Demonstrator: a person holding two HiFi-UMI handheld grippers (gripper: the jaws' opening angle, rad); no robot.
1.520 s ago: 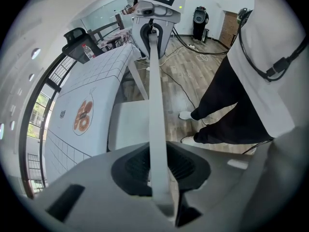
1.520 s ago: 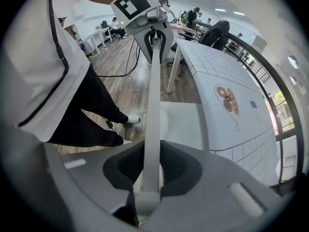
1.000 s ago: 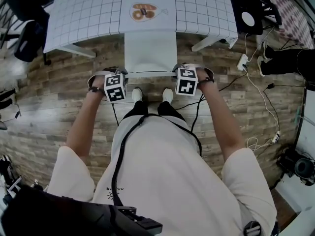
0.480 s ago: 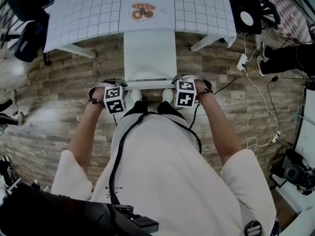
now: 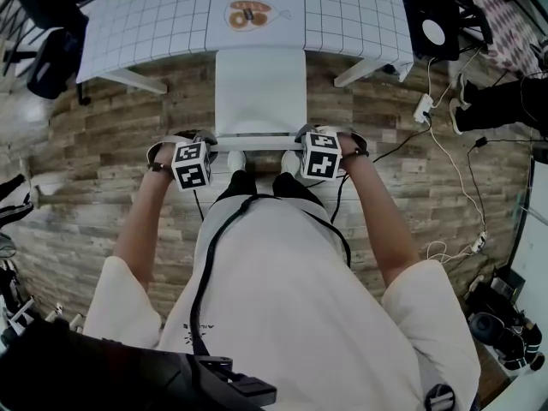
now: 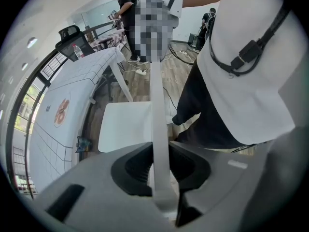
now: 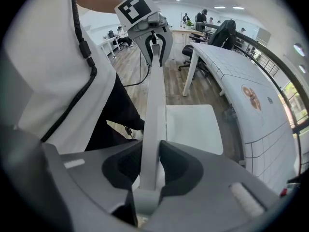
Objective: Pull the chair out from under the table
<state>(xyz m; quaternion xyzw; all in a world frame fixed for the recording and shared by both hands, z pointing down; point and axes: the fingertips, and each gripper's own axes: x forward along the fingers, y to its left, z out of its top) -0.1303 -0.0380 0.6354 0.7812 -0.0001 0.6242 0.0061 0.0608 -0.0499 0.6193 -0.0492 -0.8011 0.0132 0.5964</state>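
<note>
A white chair, its seat (image 5: 259,92) (image 6: 128,127) (image 7: 193,129) mostly out from under the white checked table (image 5: 154,24), stands in front of me on the wood floor. Its thin top back rail (image 5: 257,143) (image 6: 158,115) (image 7: 154,115) runs between my two grippers. My left gripper (image 5: 208,145) (image 6: 161,166) is shut on the rail's left end. My right gripper (image 5: 306,140) (image 7: 152,166) holds the right end; its jaws are opening, with the rail still between them and touching the pads. Both grippers point steeply down.
A round printed picture (image 5: 248,15) lies on the table above the chair. My feet (image 5: 238,163) stand just behind the chair back. A power strip and cables (image 5: 422,105) trail over the floor at the right. A black office chair (image 5: 51,50) stands at the far left.
The chair has slid out from the table toward me, with both grippers moving back with its rail. More of the seat shows now. In the last half second little has moved.
</note>
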